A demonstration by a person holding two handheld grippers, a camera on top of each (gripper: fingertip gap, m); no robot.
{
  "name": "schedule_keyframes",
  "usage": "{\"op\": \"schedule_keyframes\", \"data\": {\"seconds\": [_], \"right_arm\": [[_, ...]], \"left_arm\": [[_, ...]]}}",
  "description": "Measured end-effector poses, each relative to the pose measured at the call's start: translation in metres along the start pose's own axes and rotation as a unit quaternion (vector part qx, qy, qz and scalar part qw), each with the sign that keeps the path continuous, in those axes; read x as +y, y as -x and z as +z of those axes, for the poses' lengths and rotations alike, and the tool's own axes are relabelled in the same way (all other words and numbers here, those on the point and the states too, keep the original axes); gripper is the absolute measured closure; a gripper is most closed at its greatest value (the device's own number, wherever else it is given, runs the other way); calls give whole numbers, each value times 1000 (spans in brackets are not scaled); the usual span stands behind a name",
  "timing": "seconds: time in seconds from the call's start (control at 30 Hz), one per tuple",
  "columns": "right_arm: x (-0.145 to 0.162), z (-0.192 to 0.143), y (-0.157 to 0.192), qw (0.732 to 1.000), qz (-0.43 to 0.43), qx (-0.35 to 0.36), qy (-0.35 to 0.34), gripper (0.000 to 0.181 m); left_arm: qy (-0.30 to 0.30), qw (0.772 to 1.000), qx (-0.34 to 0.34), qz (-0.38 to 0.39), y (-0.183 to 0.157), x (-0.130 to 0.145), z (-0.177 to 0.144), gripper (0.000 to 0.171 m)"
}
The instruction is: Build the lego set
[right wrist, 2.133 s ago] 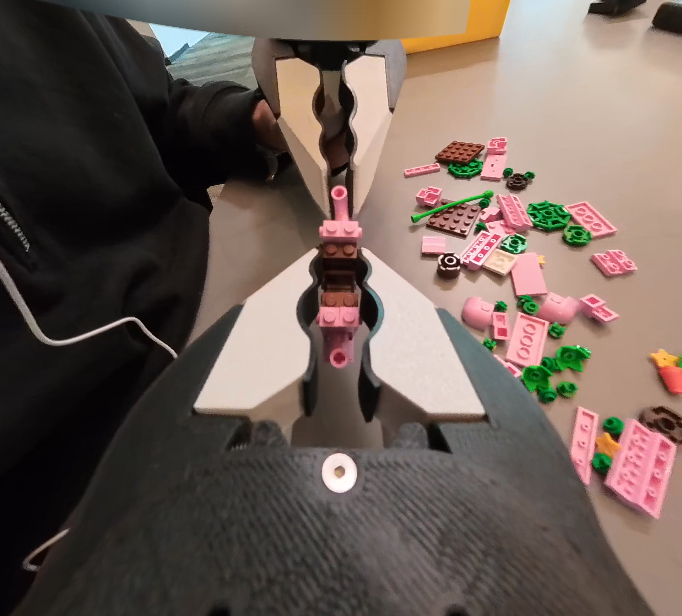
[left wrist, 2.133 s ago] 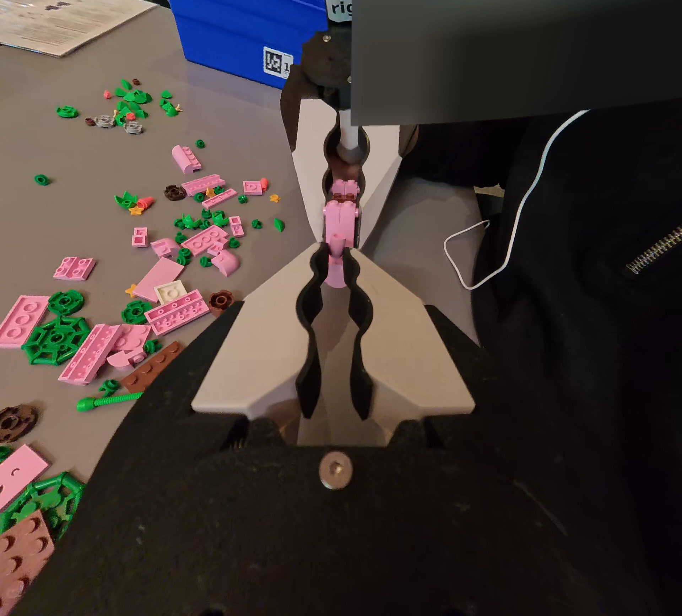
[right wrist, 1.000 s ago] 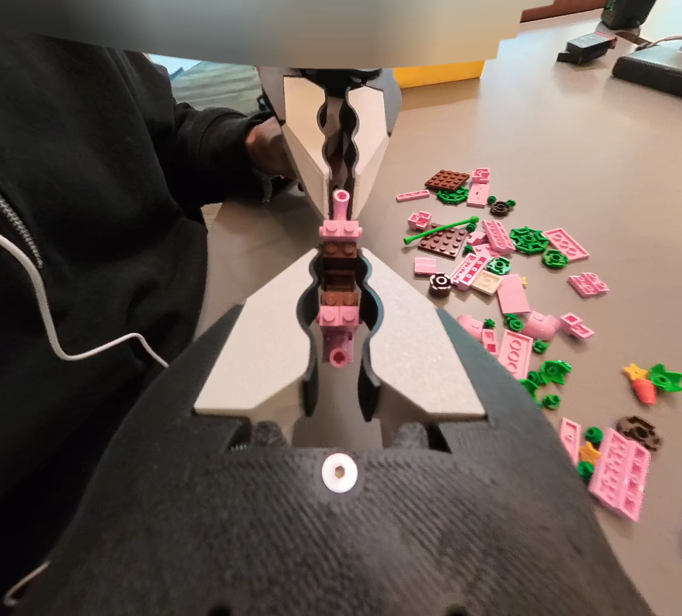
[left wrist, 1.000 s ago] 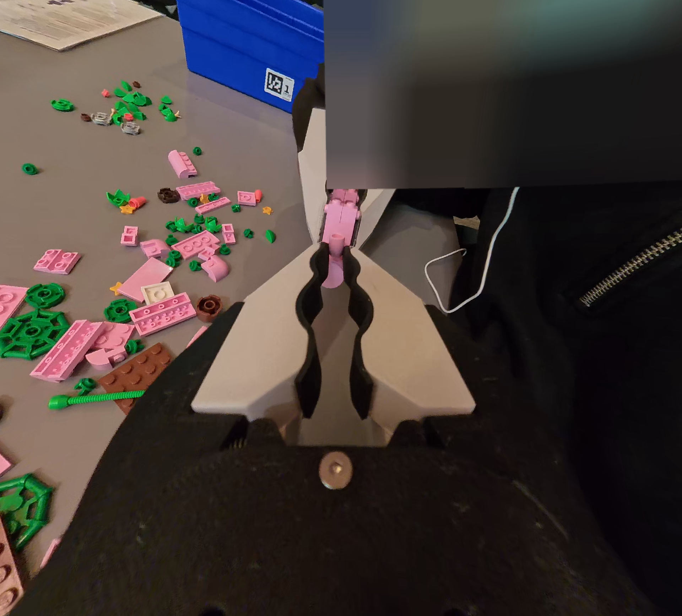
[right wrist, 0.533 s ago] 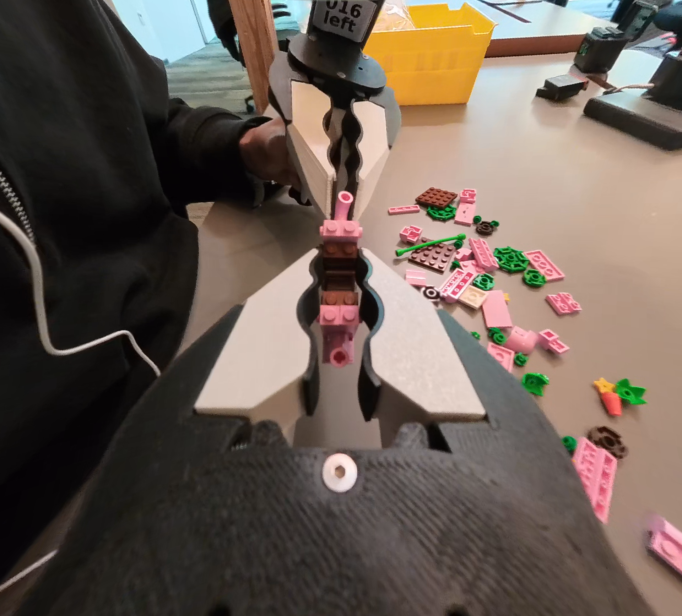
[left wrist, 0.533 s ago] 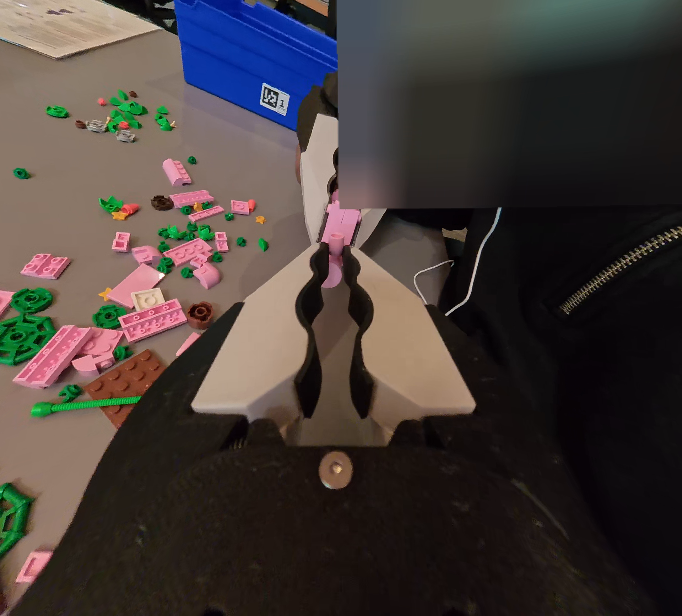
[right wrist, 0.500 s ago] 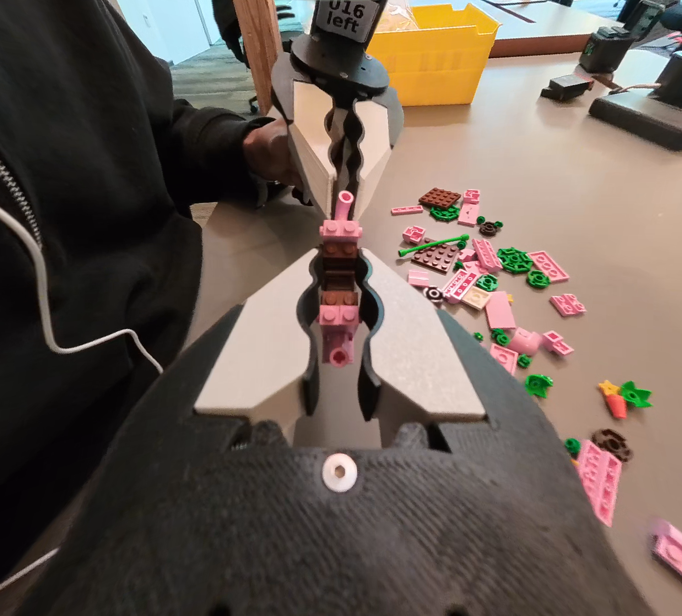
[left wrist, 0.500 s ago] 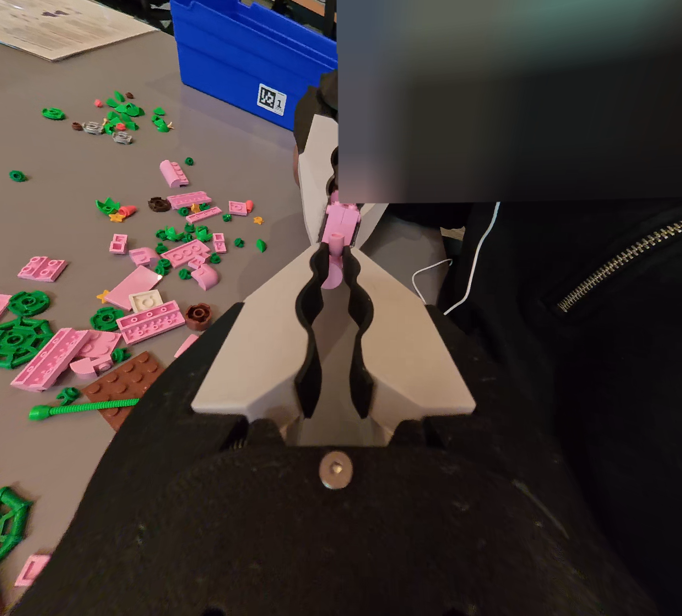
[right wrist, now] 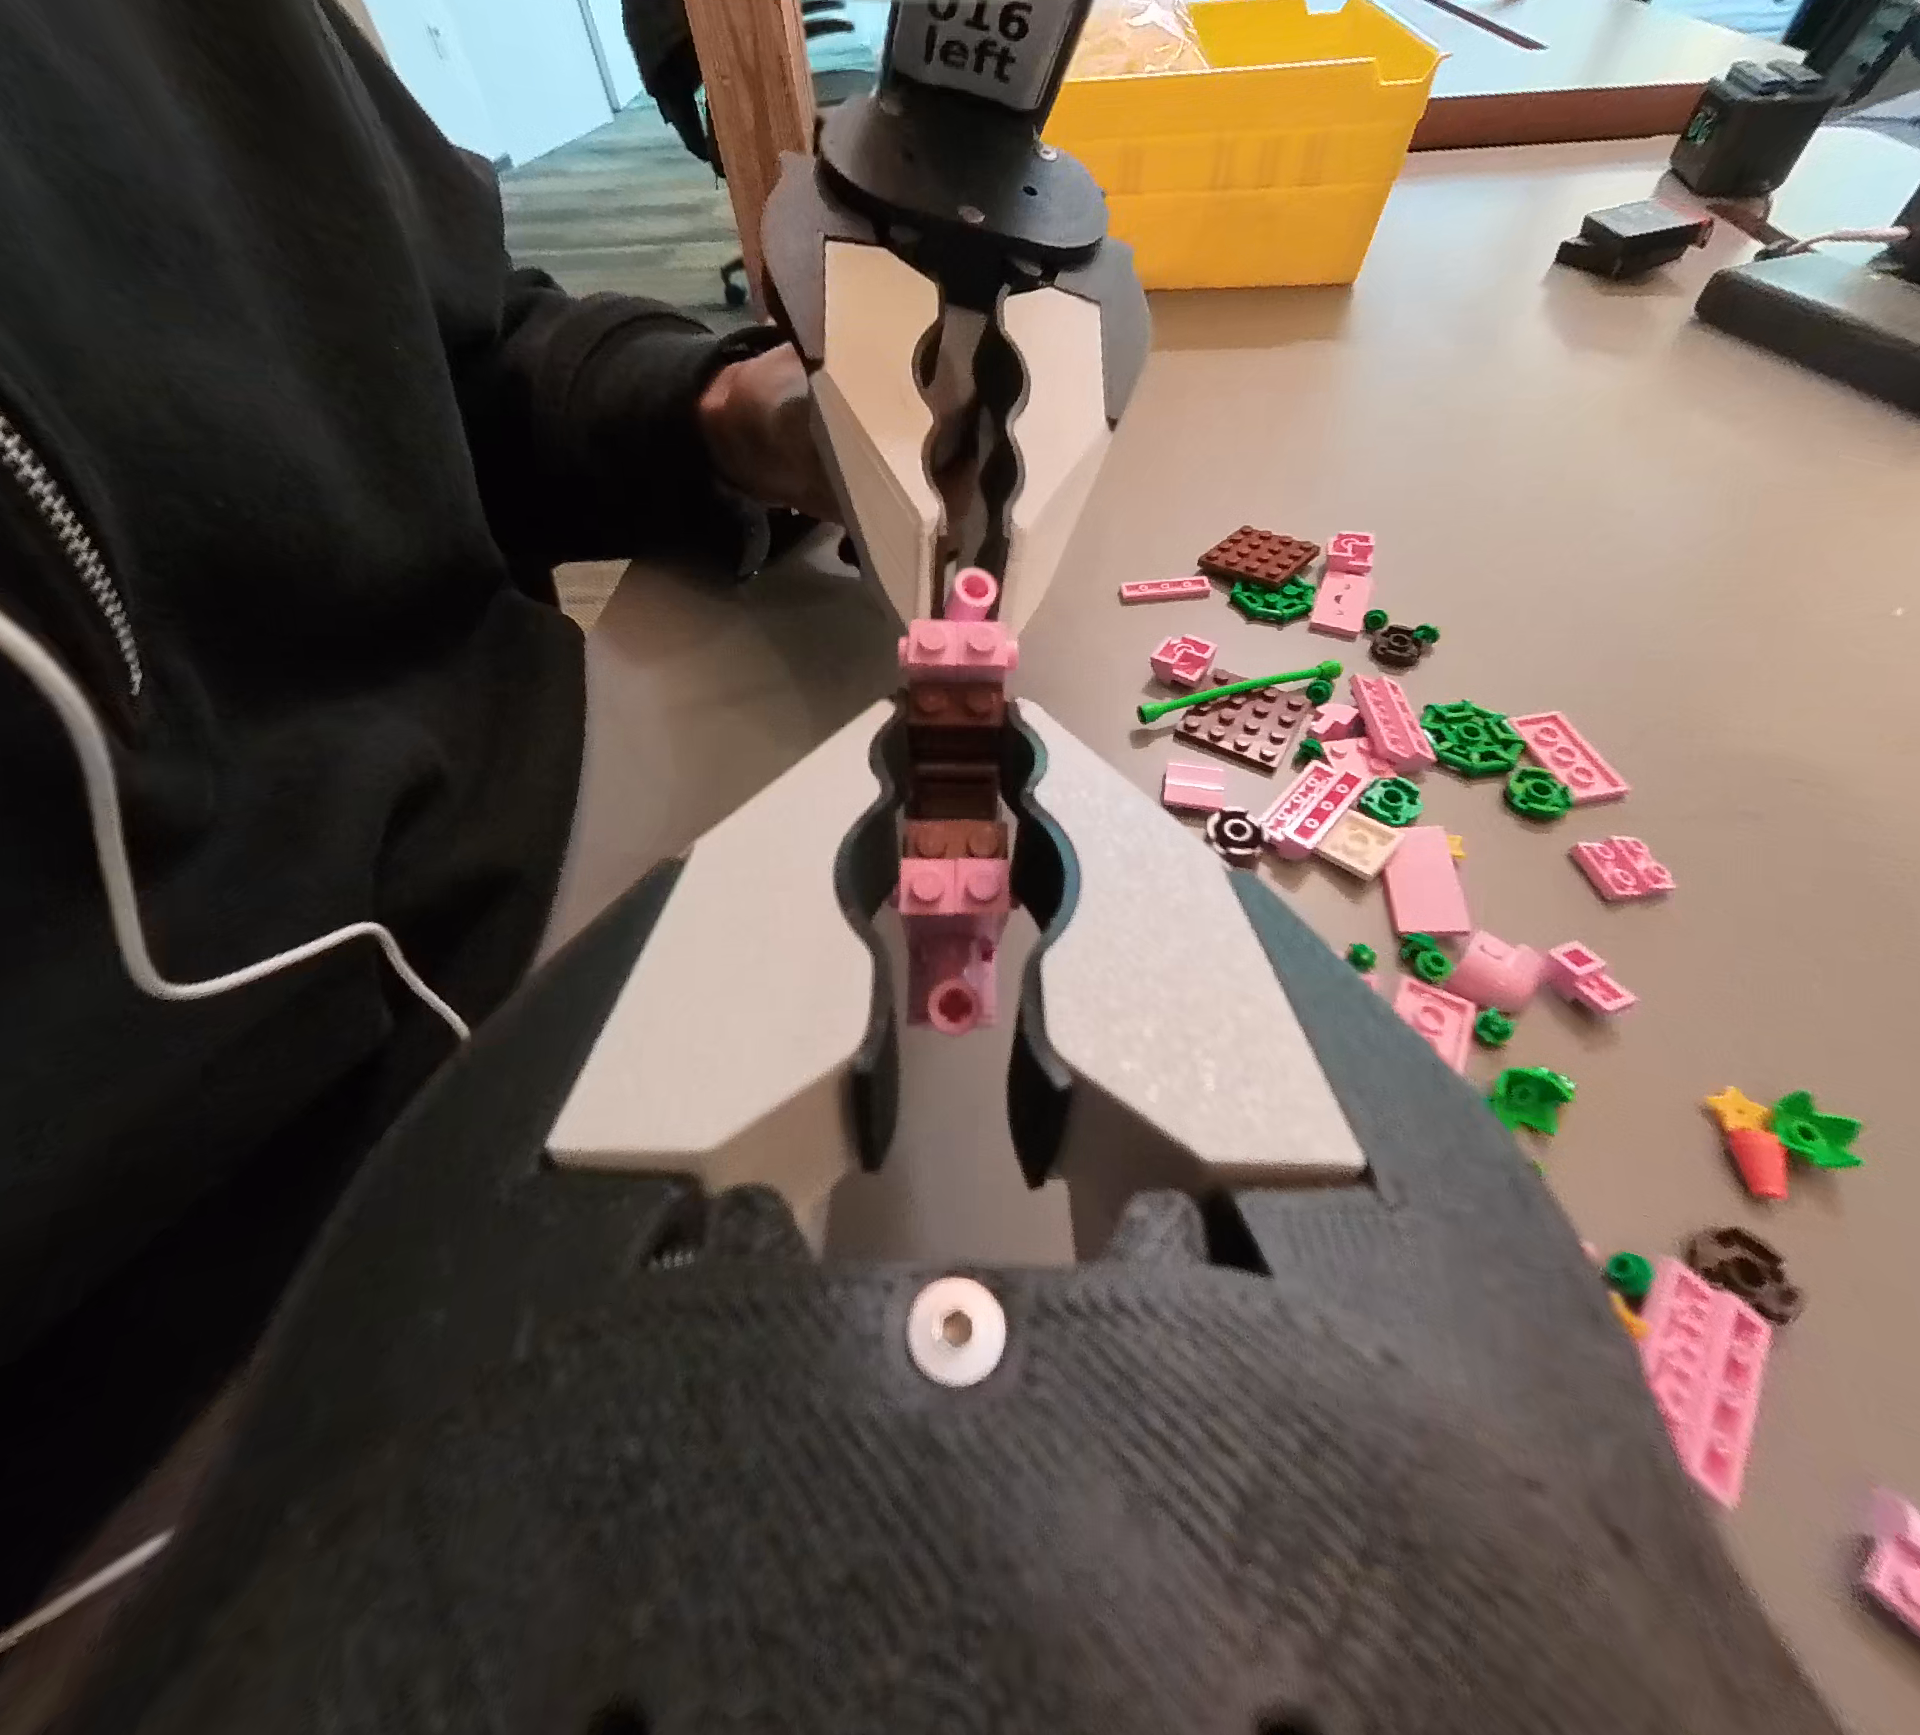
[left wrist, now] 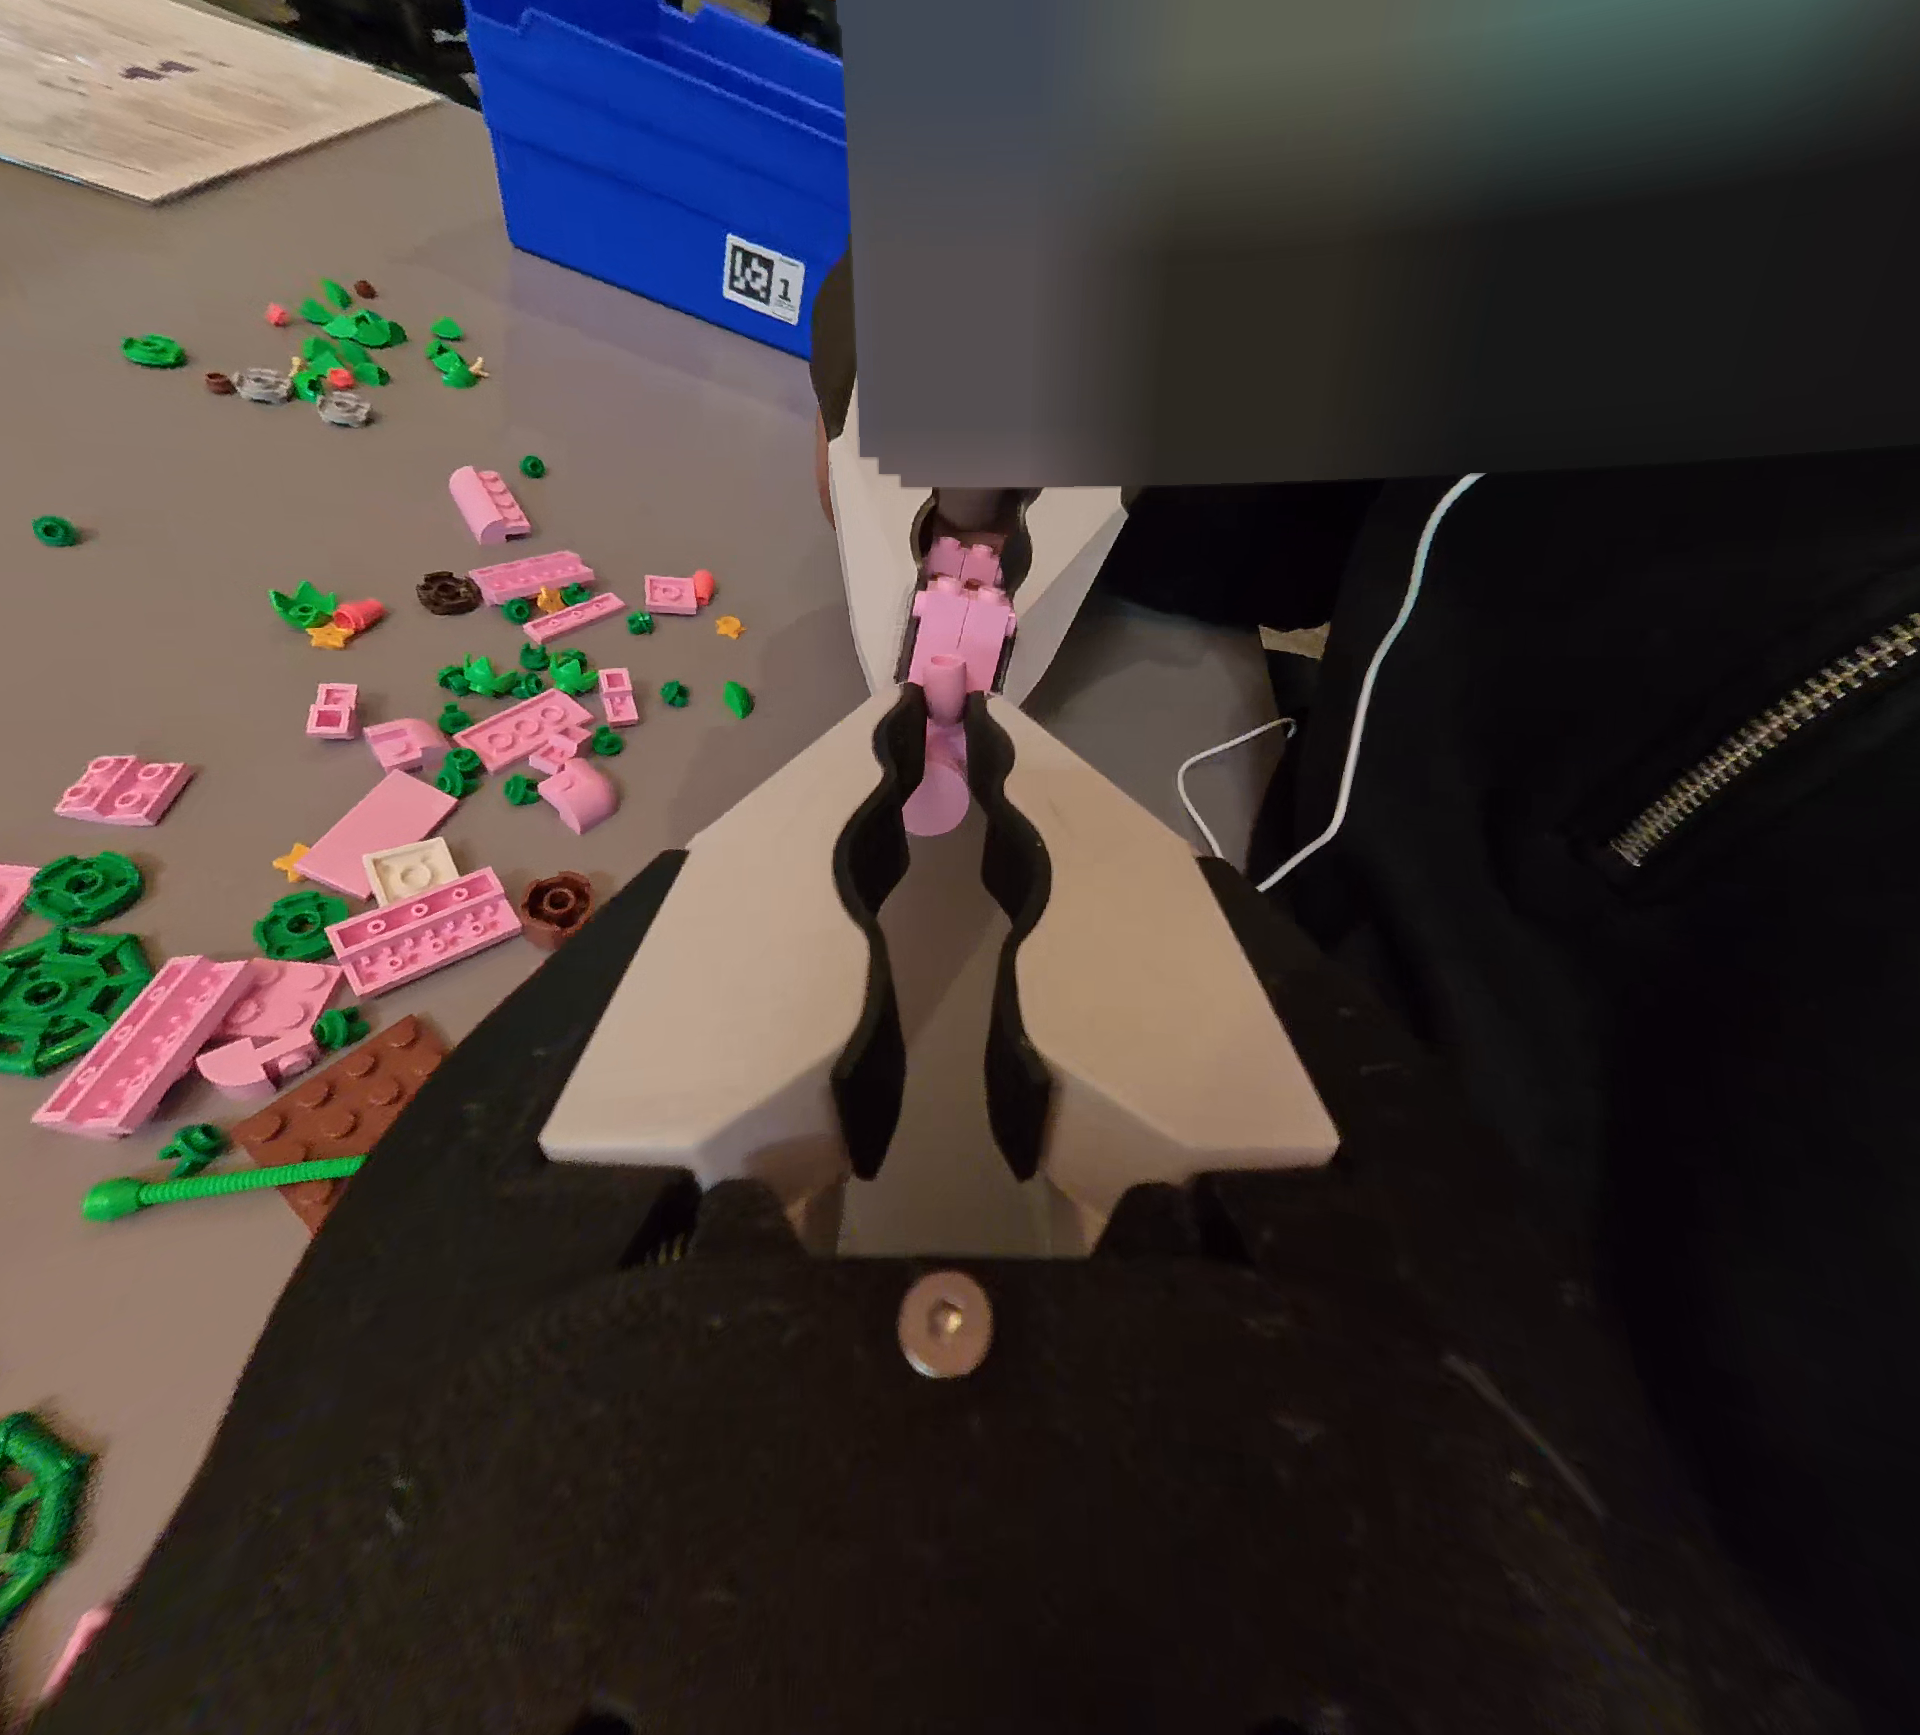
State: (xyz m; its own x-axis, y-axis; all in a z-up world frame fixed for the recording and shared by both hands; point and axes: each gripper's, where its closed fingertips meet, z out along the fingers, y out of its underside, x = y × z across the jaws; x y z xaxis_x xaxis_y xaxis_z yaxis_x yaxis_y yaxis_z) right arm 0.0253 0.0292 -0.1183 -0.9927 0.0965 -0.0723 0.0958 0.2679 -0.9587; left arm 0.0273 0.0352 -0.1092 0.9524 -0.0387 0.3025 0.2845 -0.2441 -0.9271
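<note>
My right gripper [right wrist: 954,719] is shut on a small pink and brown lego assembly [right wrist: 954,844] that lies along its fingers, held above the table. My left gripper [left wrist: 943,709] is shut on a small pink peg piece [left wrist: 933,792], whose end meets the pink end of the assembly [left wrist: 961,620]. The grippers face each other tip to tip. In the right wrist view the left gripper [right wrist: 971,589] shows with the peg [right wrist: 974,596] against the assembly's far end. In the left wrist view the right gripper's fingers [left wrist: 868,563] are partly hidden by a blur patch.
Loose pink, green and brown pieces lie on the grey table [left wrist: 623,459], among them a brown plate [left wrist: 343,1114] and a green stalk [left wrist: 229,1192]. A blue bin [left wrist: 665,127] and a paper sheet [left wrist: 156,85] stand behind; a yellow bin [right wrist: 1247,158] is opposite. A person's black jacket [right wrist: 260,438] is close. The tips of both grippers are at nearly the same place. The brown plate [left wrist: 343,1114] is about 12 centimetres from my right fingertips. Look for it in the right wrist view [right wrist: 1267,717] too.
Both grippers have moved together, a little up and tilted, keeping peg and assembly end to end. Both grips are unchanged.
</note>
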Motion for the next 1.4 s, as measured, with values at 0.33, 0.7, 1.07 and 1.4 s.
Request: {"op": "schedule_keyframes", "data": {"seconds": [0.33,0.7,1.07,1.4], "right_arm": [[48,-6,-14,985,-47,35,160,166],[57,-8,-14,986,-34,18,162,142],[-10,-82,-48,993,-25,110,-25,126],[-28,-75,-52,994,-17,73,-85,128]], "left_arm": [[32,999,-23,-4,19,17,3,121],[64,997,-32,8,20,27,9,122],[58,995,-48,69,20,22,8,114],[36,983,-15,179,28,-32,35,102]]}}
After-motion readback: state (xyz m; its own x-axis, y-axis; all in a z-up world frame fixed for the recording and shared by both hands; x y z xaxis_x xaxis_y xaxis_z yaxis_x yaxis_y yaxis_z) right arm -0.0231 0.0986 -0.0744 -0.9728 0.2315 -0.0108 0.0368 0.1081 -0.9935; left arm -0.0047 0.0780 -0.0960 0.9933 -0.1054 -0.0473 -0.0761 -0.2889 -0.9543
